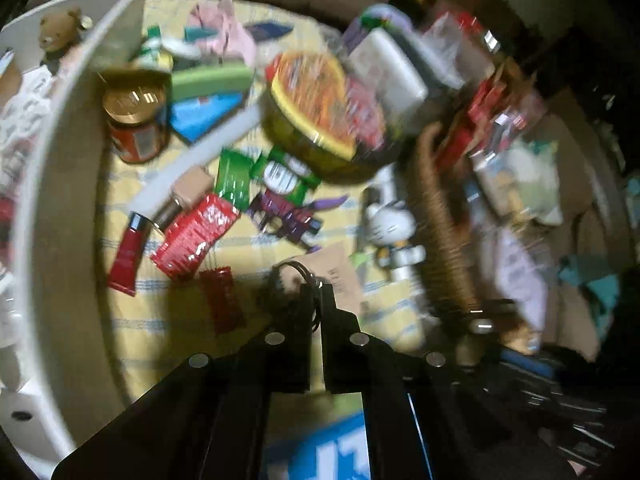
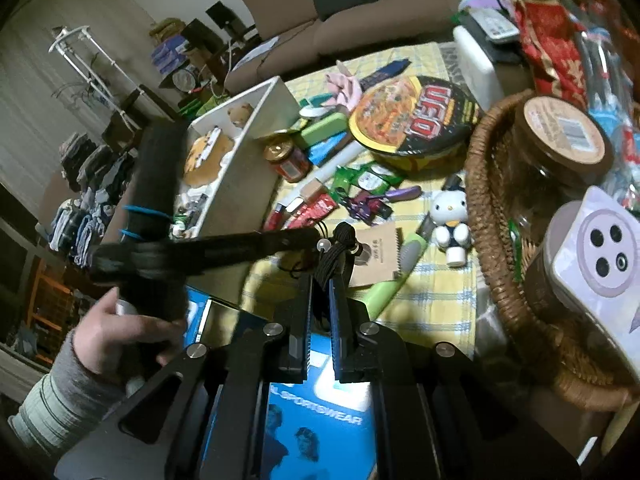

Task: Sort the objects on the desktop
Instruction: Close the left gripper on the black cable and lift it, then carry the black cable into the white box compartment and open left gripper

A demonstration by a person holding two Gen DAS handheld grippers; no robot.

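**A:** Right wrist view, noted from beside the table. The right gripper (image 2: 320, 280) is nearly closed, its jaws clamped on a bundle of black cord (image 2: 335, 254) held just above the yellow check cloth (image 2: 440, 280). A pale bead (image 2: 323, 245) sits at the top of the bundle.

**B:** And the other one?

**A:** The left gripper (image 2: 308, 236) reaches in from the side, carried by the person's hand (image 2: 132, 332). Its jaws are fully together. Its own camera shows a thin loop of the same cord nipped at the very tips. That view is blurred, so I read it as a pinch but am not certain.

**B:** Both on one item, then. Advice?

**A:** Pick one holder. The right has a firm bite on the bulk, and the left has only a strand. If they pull apart, the bundle could unravel or the bead could snag. Better that the left lets go, or draws gently to tidy the loop.

**B:** Where does it go?

**A:** My guess is either the white box (image 2: 244, 148) to the left or the wicker basket (image 2: 480, 184) to the right, which holds a jar (image 2: 560, 140). I cannot tell which. It should lift clear of the cat figure (image 2: 450, 216) and the noodle bowl (image 2: 416, 120) first.
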